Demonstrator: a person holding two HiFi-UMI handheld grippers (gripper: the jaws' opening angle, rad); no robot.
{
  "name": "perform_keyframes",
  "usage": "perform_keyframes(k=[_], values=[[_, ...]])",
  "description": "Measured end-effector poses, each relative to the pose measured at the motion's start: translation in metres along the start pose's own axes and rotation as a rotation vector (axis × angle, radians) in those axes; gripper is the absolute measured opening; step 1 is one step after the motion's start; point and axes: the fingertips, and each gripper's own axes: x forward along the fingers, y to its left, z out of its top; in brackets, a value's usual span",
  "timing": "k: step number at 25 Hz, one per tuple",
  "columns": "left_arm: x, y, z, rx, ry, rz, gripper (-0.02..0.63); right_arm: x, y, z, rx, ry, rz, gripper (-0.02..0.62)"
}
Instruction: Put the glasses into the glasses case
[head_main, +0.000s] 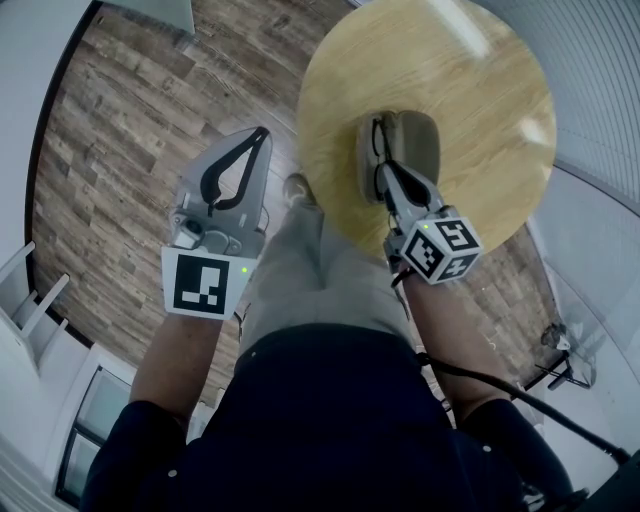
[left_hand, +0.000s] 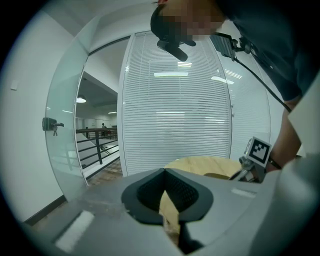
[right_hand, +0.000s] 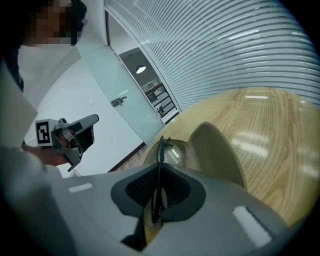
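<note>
Round wooden table far right, plank floor to the left

Glasses case lies open on the table's near side, tan, lid tilted up on the right

Right gripper reaches over the case, jaws pinching the glasses by a thin dark part of the frame; a lens sits at the case's left half, contact with the case not clear

Left gripper held off the table's left edge, above the floor, jaws pressed together, nothing between them
</note>
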Motion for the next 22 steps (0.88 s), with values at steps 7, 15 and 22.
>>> perform_keyframes(k=[7, 15, 22], values=[[-0.003, -0.001, -0.003, -0.013, 0.004, -0.003, 0.003, 0.004, -0.001, -0.003, 0.000, 0.026, -0.034, 0.029], [-0.011, 0.010, -0.008, -0.025, 0.009, 0.014, 0.003, 0.013, 0.000, -0.005, 0.033, 0.052, -0.077, 0.029], [-0.019, 0.019, -0.014, -0.035, 0.013, 0.034, 0.003, 0.017, -0.002, -0.005, 0.069, 0.062, -0.123, 0.029]])
